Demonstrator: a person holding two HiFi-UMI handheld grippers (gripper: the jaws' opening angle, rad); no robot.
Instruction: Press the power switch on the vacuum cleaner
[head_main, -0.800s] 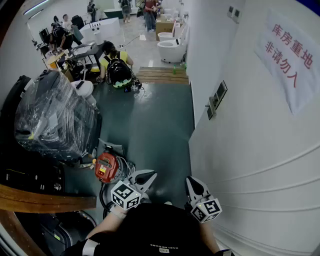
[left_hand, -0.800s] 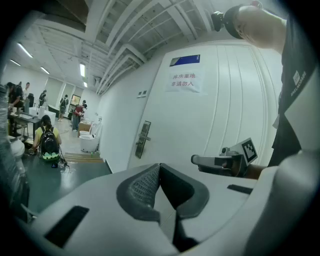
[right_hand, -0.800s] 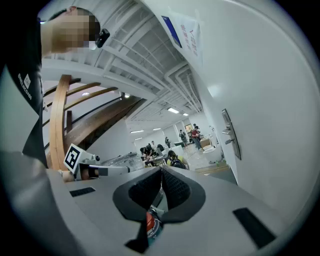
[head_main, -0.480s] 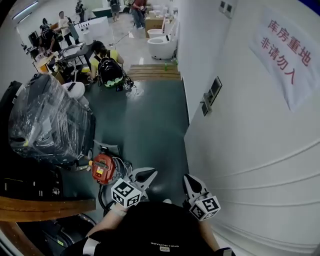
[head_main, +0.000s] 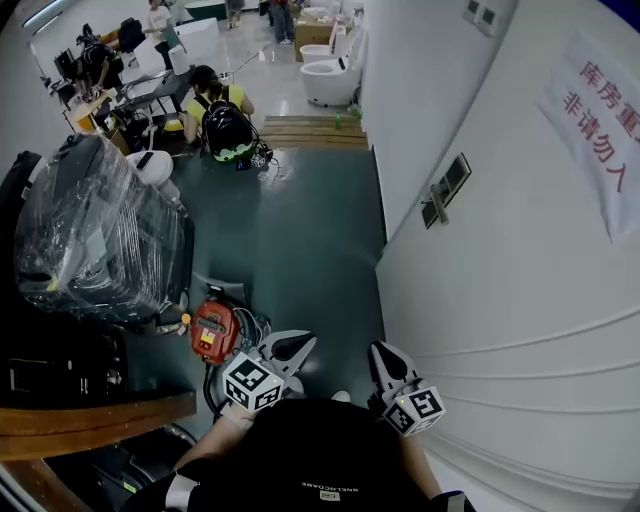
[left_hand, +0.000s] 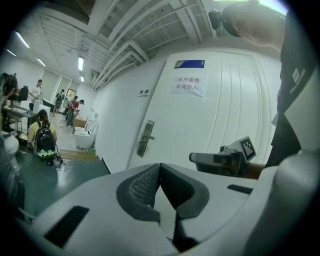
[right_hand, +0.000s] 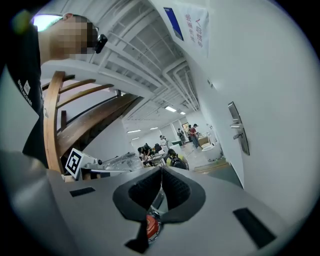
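Vacuum cleaner (head_main: 213, 330) untouched | left gripper (head_main: 298, 347) closed, empty | right gripper (head_main: 382, 353) closed, empty

Steep head view; door (head_main: 520, 300) shared throughout

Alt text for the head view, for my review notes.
A person holds the left gripper and right gripper, both shut and empty, low over a dark green floor. A red vacuum cleaner sits just left of the left gripper; a white door with a paper sign fills the right.
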